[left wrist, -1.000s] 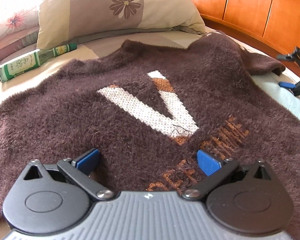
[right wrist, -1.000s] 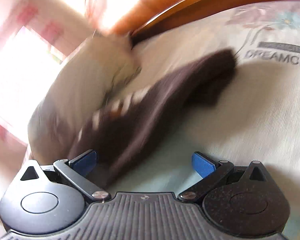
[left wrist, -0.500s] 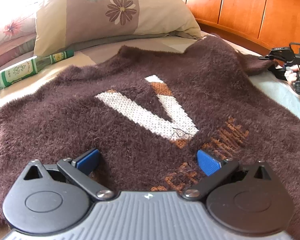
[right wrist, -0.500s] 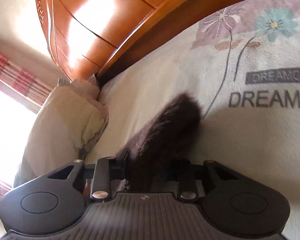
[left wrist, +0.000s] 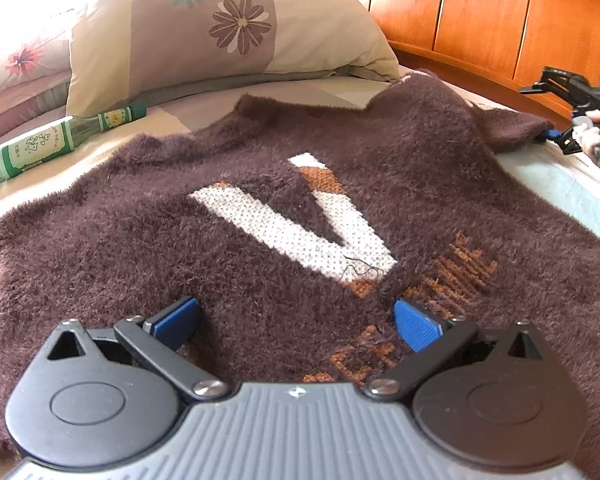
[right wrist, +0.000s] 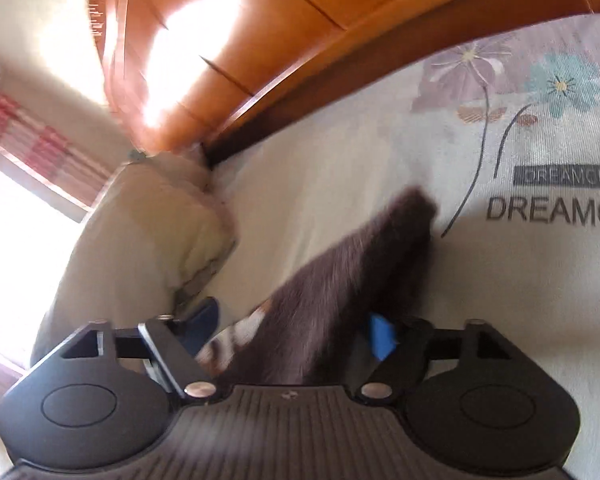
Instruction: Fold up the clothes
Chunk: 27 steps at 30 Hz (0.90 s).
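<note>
Showing the grippers: two in all, one in each of the person's hands.
Left gripper [left wrist: 296, 318]: jaws spread wide, blue pads resting low over the hem area of the sweater with nothing pinched between them.
Right gripper [right wrist: 292, 326]: jaws have just been opening; they stand apart with the sleeve [right wrist: 340, 300] lying between them, and the pads do not appear to press on it.
Sweater [left wrist: 180, 240]: one, dark brown and fuzzy, spread face-up on the bed sheet [right wrist: 380, 160], with a large white letter and orange lettering toward the hem; its sleeve runs off to the right side, where the right gripper also shows at the edge of the left wrist view.
Handling, judged: soft, limp and light; the thick pile should give the pads good purchase, but the knit will sag and stretch when lifted by a single point.
Where to take hold, judged: at the cuff or the sleeve edge for the sleeve fold, then at the hem corners; pinching only the fluff may slip.
Pillows: two, one floral pillow [left wrist: 220, 28] beyond the collar and a pink-flowered pillow [left wrist: 16, 68] to its left.
Bottle [left wrist: 56, 140]: one, green glass, lying on its side just beside the sweater's left shoulder.
Headboard [left wrist: 500, 12]: one, orange wood.
</note>
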Available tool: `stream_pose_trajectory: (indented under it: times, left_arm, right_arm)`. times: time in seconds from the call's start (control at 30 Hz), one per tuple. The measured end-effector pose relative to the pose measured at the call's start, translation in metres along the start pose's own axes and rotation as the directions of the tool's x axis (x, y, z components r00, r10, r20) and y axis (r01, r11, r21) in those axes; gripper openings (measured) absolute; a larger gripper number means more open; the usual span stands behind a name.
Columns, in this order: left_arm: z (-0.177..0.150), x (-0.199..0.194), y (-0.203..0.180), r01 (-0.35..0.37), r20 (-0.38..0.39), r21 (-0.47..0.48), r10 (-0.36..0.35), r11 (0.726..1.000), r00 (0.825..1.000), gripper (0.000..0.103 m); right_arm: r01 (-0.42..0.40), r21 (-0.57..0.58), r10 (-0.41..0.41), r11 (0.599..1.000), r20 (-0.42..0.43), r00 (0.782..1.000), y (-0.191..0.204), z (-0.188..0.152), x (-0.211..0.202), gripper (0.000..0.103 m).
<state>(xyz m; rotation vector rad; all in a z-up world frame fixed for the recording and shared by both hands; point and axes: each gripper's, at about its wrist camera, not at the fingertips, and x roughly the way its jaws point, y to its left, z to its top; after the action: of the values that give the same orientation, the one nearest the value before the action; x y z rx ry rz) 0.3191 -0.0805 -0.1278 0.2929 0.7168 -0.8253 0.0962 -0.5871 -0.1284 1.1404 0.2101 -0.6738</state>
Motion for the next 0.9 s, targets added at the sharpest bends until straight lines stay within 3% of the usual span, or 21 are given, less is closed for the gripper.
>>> stream_pose_trajectory:
  times: [0.1,0.23,0.5,0.57,0.63,0.9]
  left_arm:
    - [0.000,0.000,0.000,0.001,0.001,0.002,-0.001,1.000,1.000,0.103]
    - [-0.001,0.000,0.001,0.003,0.004,0.004,-0.003,1.000,1.000,0.103]
    - [-0.002,0.000,0.000,0.002,0.008,0.005,-0.002,1.000,1.000,0.103]
    - [-0.002,0.000,0.000,0.002,0.009,0.005,-0.002,1.000,1.000,0.103]
    - [-0.002,0.000,0.000,0.002,0.009,0.005,-0.002,1.000,1.000,0.103]
    - [-0.001,0.000,-0.001,-0.003,0.006,0.005,0.003,1.000,1.000,0.103]
  right_arm:
    - [0.034,0.018,-0.034,0.999,0.011,0.999,-0.005,0.012,0.011,0.083]
    - [0.050,0.008,-0.050,0.999,0.021,0.999,-0.007,0.020,0.015,0.072]
    - [0.098,-0.062,-0.098,0.993,-0.004,0.995,-0.009,0.021,0.015,0.071]
    - [0.109,-0.079,-0.111,0.991,-0.010,0.994,-0.009,0.022,0.015,0.055]
    - [0.121,-0.097,-0.123,0.988,-0.015,0.992,-0.009,0.022,0.015,0.018]
    - [0.110,-0.227,-0.101,0.968,0.052,0.994,0.022,0.029,-0.018,0.012]
